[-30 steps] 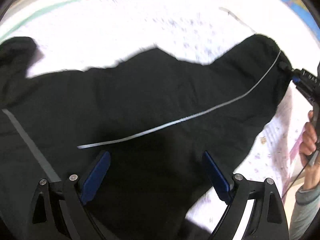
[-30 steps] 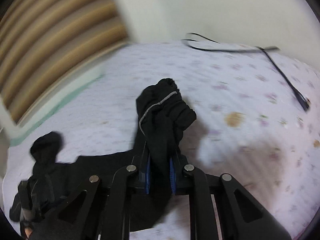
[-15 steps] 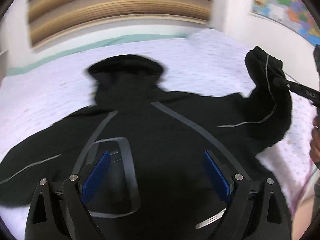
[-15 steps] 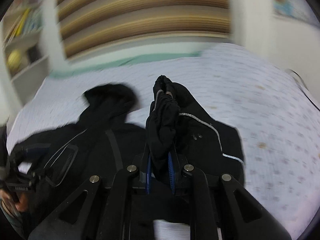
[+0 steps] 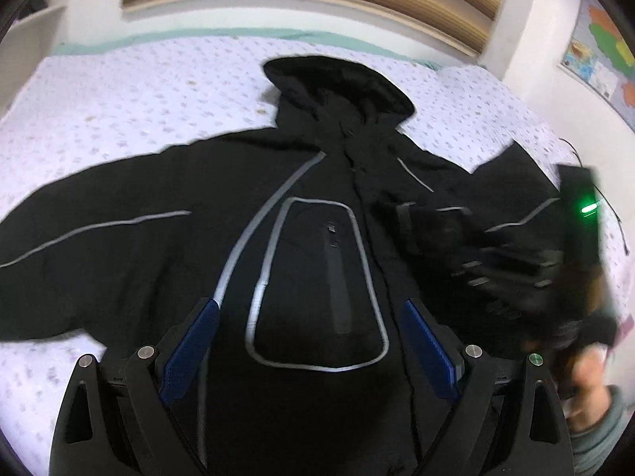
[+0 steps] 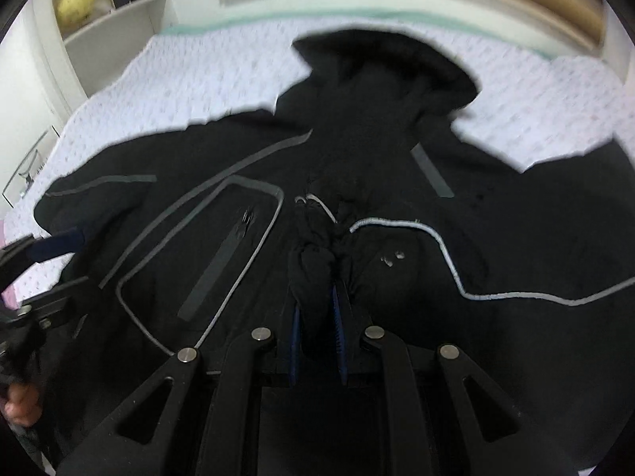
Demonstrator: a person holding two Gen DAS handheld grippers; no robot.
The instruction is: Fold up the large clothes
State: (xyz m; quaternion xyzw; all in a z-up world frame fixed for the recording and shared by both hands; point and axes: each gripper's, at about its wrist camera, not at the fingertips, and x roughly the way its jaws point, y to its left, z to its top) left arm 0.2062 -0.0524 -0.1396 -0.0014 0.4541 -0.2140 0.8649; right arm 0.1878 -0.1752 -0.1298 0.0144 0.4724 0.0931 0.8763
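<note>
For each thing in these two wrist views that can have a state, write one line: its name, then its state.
black jacket: front up on the bed, hood away from the cameras.
right sleeve cuff: bunched, lifted over the chest.
left sleeve: spread out flat.
right gripper: shut on the cuff.
left gripper: open, empty, above the chest.
bedsheet: spread flat.

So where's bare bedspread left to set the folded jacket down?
Bare bedspread lies left of the hood, above the spread sleeve; a smaller patch right of the hood. The middle is crowded: jacket and right gripper clamping its cuff.
</note>
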